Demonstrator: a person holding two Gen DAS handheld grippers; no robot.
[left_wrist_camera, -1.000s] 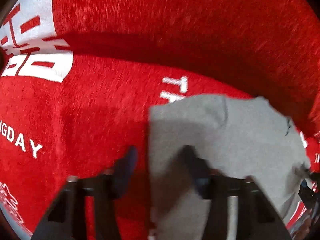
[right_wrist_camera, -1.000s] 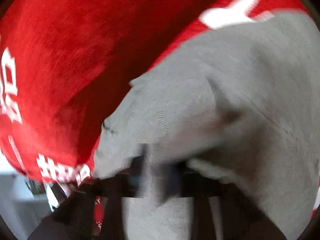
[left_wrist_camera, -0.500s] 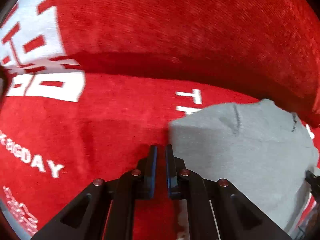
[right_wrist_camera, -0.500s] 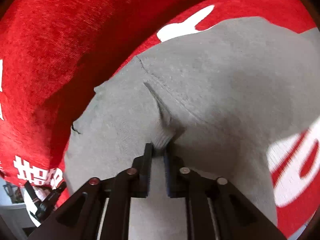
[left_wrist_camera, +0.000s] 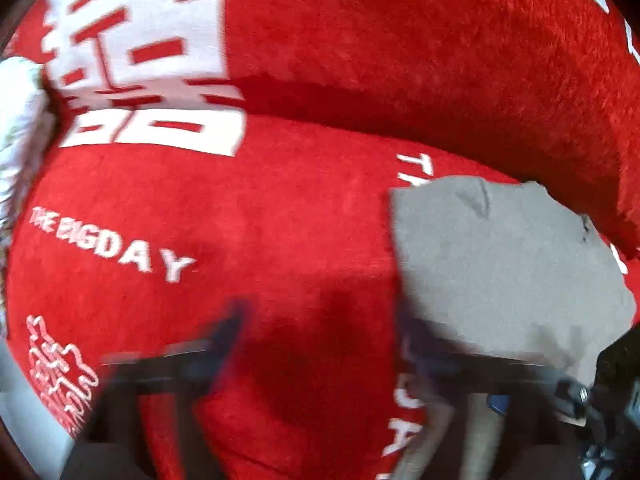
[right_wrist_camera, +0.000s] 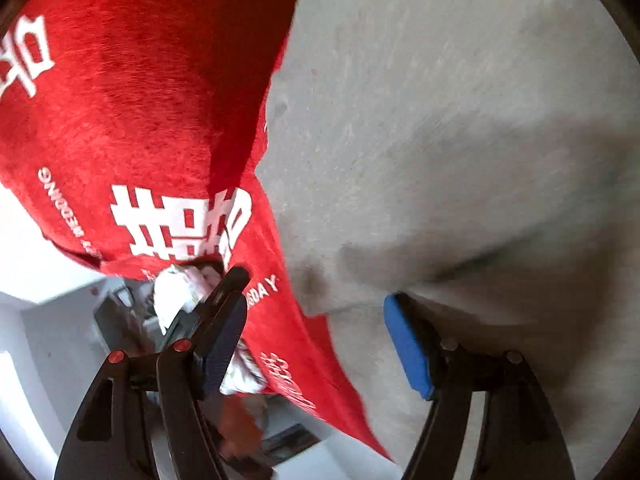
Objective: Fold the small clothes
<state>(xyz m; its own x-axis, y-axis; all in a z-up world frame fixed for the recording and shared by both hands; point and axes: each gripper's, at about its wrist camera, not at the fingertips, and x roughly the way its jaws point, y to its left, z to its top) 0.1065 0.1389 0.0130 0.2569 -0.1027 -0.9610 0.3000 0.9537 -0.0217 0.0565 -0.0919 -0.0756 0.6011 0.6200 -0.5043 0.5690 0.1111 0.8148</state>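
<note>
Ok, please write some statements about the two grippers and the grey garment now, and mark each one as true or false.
1. The right gripper is open. True.
2. The right gripper holds the grey garment. False: nothing is between its fingers.
3. The grey garment lies on a red cover with white lettering. True.
4. The left gripper is shut. False: though blurred, its fingers stand wide apart.
5. The garment is blue. False: it is grey.

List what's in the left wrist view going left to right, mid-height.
White fluffy thing at the edge → white "THE BIG DAY" lettering on the red cover → grey garment, lying flat on the cover.
</note>
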